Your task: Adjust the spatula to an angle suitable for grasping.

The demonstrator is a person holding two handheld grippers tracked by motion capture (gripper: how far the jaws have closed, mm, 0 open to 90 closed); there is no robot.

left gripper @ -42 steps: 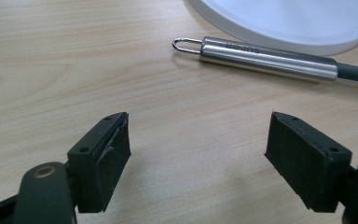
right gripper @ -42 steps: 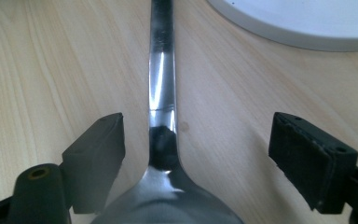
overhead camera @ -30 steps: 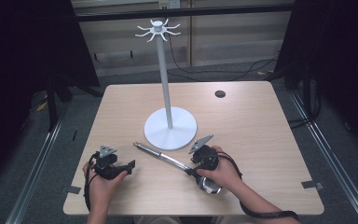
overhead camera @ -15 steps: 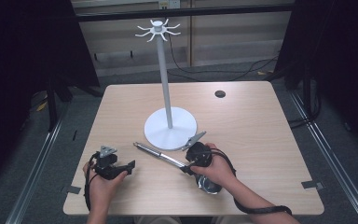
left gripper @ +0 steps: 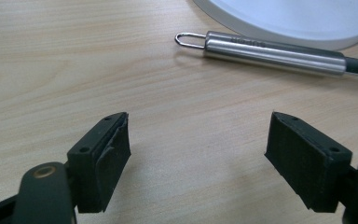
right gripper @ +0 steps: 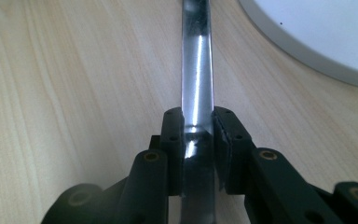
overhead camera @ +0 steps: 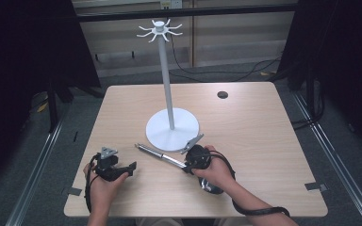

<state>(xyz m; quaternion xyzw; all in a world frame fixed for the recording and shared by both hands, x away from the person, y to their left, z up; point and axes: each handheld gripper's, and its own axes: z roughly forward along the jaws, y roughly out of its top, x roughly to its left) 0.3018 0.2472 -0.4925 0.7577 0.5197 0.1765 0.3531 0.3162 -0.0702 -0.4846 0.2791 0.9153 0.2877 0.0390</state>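
In the right gripper view our right gripper (right gripper: 199, 135) has just closed its jaws, and they now clamp the metal utensil (right gripper: 196, 88) from both sides; the pads (right gripper: 175, 140) press flat against the shiny shaft, which runs straight up the middle of the frame from between them to the top edge. To the upper right of that frame curves the rim of the white stand base (right gripper: 307, 51), just beside the shaft but apart from it.

In the high view we see the right gripper (overhead camera: 187, 165) slightly below centre, with our right hand (overhead camera: 214, 170) wrapped around it. The metal utensil (overhead camera: 156, 153) stretches up and left from the jaws, its free end lying near the lower left edge of the white stand base (overhead camera: 184, 128). What sort of head the utensil carries we cannot tell; it is hidden under the hand.

Our left gripper (left gripper: 198, 154) stands wide open with nothing between its pads (left gripper: 114, 156), only bare wooden table (left gripper: 74, 70). In the left gripper view the utensil's steel handle, with its small wire loop (left gripper: 189, 40), lies across the upper part of the frame, well apart from those fingers. In the high view the left gripper (overhead camera: 133, 167) rests at lower left in our left hand (overhead camera: 104, 181), the utensil's end up and to its right.
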